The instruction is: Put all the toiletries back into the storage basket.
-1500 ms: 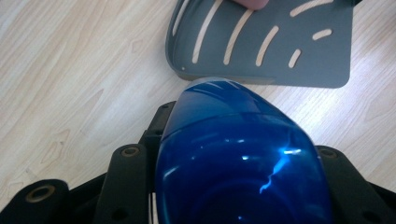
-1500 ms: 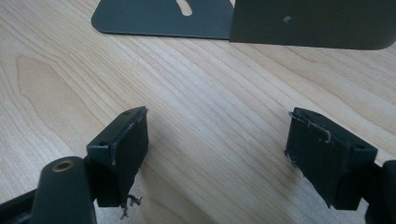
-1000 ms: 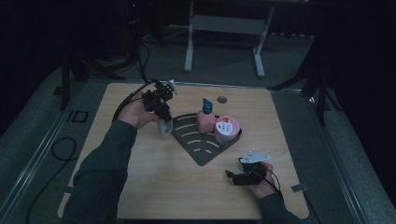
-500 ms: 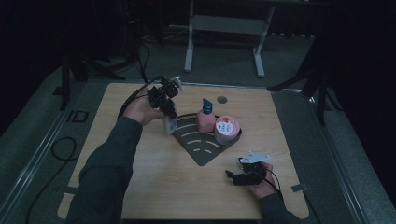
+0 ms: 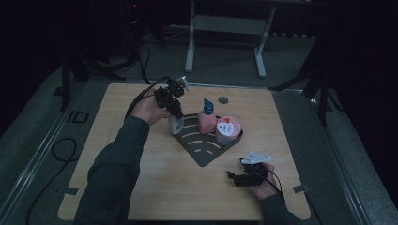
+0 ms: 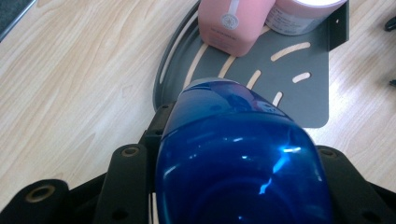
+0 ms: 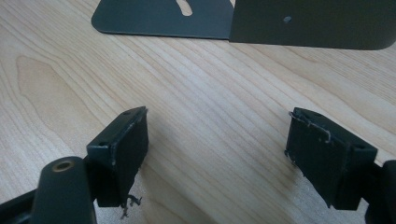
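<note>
Bystanders on and around the table

A pink bottle (image 5: 206,123) with a blue cap and a pink tub (image 5: 228,130) stand side by side, touching, at the back of a dark slotted rack (image 5: 206,152) in the middle of the wooden table (image 5: 141,187). A round hole (image 5: 223,100) sits in the tabletop behind them. On the grey floor beyond stands a metal frame (image 5: 225,23); a cable (image 5: 61,150) loops left of the table.

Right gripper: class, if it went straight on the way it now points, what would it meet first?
Probably the dark grey slotted tray. The right gripper, open and empty, looks across bare wooden table to the tray's edge and upright wall, though depth is uncertain.
</note>
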Available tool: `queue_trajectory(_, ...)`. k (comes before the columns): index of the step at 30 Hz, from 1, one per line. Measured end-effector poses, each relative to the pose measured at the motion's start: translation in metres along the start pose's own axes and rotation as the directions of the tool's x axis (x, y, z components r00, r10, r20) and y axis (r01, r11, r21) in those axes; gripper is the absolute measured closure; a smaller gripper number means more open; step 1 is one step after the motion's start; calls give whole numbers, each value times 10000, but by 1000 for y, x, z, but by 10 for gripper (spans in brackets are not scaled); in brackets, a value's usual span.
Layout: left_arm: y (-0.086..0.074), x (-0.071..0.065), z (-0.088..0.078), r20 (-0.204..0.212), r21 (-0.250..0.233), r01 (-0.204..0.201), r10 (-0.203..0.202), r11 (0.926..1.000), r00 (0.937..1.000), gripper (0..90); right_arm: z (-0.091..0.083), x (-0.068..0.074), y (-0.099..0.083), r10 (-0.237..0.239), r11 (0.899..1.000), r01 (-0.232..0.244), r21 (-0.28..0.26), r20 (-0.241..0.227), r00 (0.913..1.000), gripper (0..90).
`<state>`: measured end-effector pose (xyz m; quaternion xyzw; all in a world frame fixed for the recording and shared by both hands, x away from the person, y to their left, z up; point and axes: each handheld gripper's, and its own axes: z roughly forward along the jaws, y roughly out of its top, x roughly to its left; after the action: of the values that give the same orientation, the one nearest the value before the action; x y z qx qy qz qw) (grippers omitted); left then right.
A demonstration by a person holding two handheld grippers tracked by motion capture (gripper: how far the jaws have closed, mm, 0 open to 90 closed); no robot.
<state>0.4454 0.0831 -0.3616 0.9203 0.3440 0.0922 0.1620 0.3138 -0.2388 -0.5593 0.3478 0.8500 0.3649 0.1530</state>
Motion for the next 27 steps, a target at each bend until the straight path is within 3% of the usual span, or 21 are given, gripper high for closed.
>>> queue_trajectory(27, 18, 2, 13, -148, -184, -98, 95, 9998, 9998, 535, 0, 0, 0, 8, 10000, -8, -6, -12, 10000, 205)
